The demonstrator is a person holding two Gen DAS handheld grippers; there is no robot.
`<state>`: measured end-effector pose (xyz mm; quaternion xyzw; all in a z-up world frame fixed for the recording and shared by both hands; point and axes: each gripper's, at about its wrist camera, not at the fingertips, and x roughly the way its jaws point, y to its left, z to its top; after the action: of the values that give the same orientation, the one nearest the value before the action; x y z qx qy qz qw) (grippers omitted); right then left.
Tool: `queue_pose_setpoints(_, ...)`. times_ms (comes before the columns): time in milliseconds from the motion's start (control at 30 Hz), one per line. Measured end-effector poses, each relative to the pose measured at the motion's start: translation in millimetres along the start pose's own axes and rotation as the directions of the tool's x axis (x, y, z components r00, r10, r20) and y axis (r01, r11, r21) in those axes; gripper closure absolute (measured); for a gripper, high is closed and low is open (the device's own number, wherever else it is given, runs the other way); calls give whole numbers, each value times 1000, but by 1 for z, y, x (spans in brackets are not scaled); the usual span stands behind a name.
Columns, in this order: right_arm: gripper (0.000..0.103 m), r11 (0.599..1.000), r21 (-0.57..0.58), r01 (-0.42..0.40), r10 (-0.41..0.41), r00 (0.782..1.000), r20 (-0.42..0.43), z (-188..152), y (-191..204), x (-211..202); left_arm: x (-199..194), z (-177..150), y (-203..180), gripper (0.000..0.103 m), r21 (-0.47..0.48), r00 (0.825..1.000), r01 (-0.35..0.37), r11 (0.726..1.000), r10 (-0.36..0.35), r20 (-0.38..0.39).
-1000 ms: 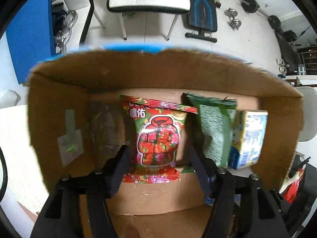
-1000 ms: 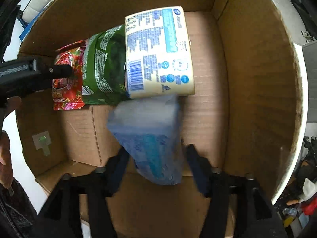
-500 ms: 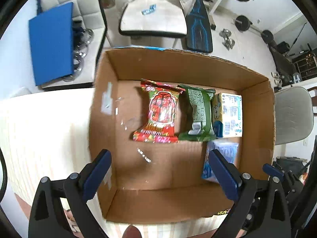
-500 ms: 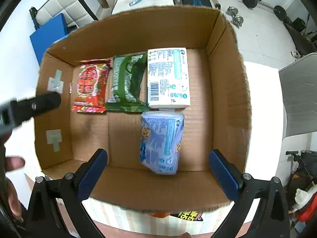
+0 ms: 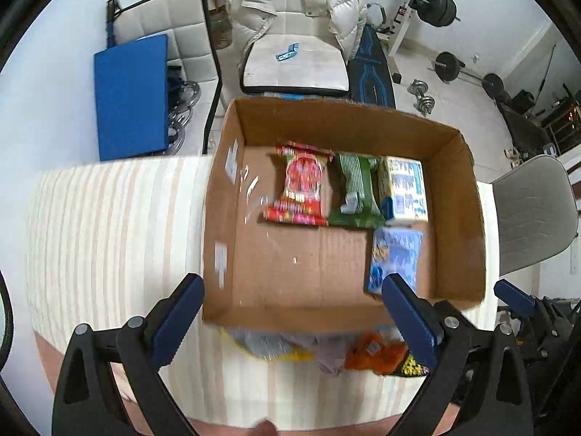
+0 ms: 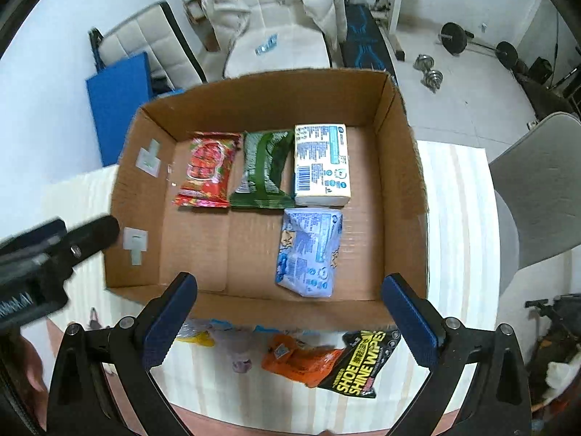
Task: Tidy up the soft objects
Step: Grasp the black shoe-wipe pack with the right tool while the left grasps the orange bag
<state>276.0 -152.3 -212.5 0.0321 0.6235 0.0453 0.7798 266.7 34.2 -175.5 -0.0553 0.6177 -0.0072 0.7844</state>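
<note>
An open cardboard box (image 6: 399,167) sits on a striped table (image 6: 454,239). Inside lie a red snack pack (image 6: 207,174), a green pack (image 6: 267,170), a white tissue pack (image 6: 321,165) and a blue tissue pack (image 6: 308,250). The same packs show in the left wrist view: the red pack (image 5: 303,185), the green pack (image 5: 356,192), the white pack (image 5: 403,189) and the blue pack (image 5: 395,258). My right gripper (image 6: 288,321) is open and empty, above the box's near wall. My left gripper (image 5: 292,321) is open and empty, also near that wall.
In front of the box lie an orange pack (image 6: 297,361), a black shoe-wipes pack (image 6: 363,367), a yellow-blue pack (image 6: 196,332) and a pale soft item (image 6: 236,348). Chairs (image 6: 541,181) and gym gear (image 6: 430,72) stand beyond the table. The left tool (image 6: 43,261) shows at the left.
Both grippers have opened wide and pulled up and back out of the box. The blue tissue pack, held by the right gripper before, now lies on the box floor.
</note>
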Motion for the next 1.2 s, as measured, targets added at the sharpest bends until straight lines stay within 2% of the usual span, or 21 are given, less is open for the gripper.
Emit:
queue_pose_setpoints(100,0,1000,25,-8,8,1000,3,-25,-14,-8,5,-35,1,3,-41,1000,-5,999,4,-13)
queue_pose_setpoints(167,0,998,63,-8,10,1000,-23,-45,-31,-6,21,-63,3,3,-94,996,38,995,-45,-75)
queue_pose_setpoints(200,0,996,86,-2,6,999,-36,-54,-39,-4,34,-77,5,3,-139,988,73,988,-91,-126)
queue_pose_setpoints(300,1,986,166,24,-8,995,-95,-92,-73,15,69,-108,0,4,-258,946,157,953,-220,-238)
queue_pose_setpoints(333,3,981,192,19,4,993,-115,-102,-82,24,81,-116,-3,10,-301,927,176,937,-261,-270)
queue_pose_setpoints(400,22,968,251,4,37,987,-159,-119,-100,43,102,-126,-10,19,-384,889,218,897,-345,-302)
queue_pose_setpoints(467,25,956,294,3,53,982,-182,-131,-113,56,119,-127,-19,21,-457,855,246,855,-413,-314)
queue_pose_setpoints(533,25,945,327,-5,66,982,-178,-142,-125,64,129,-123,-29,21,-485,842,249,838,-435,-320)
queue_pose_setpoints(667,25,927,375,-13,82,983,-167,-155,-143,72,148,-116,-47,21,-516,838,230,825,-438,-326)
queue_pose_setpoints(767,25,925,380,-8,72,985,-155,-163,-150,73,169,-114,-58,21,-513,834,189,837,-412,-366)
queue_pose_setpoints(833,25,924,381,-8,73,985,-157,-166,-153,76,180,-113,-66,21,-491,839,155,857,-376,-392)
queue_pose_setpoints(867,25,925,380,-7,73,984,-161,-168,-155,77,182,-112,-69,21,-470,850,138,872,-348,-395)
queue_pose_setpoints(933,25,928,373,-1,67,984,-164,-170,-156,79,182,-111,-76,21,-384,873,98,918,-265,-410)
queue_pose_setpoints(1000,25,931,365,5,61,984,-169,-169,-155,80,179,-113,-79,21,-313,875,79,947,-216,-433)
queue_pose_setpoints(1100,25,934,357,-5,73,982,-176,-169,-155,81,173,-118,-75,21,-239,888,37,970,-142,-438)
queue_pose_setpoints(1200,25,938,345,-12,81,979,-186,-166,-151,88,167,-126,-63,21,-195,887,11,981,-100,-450)
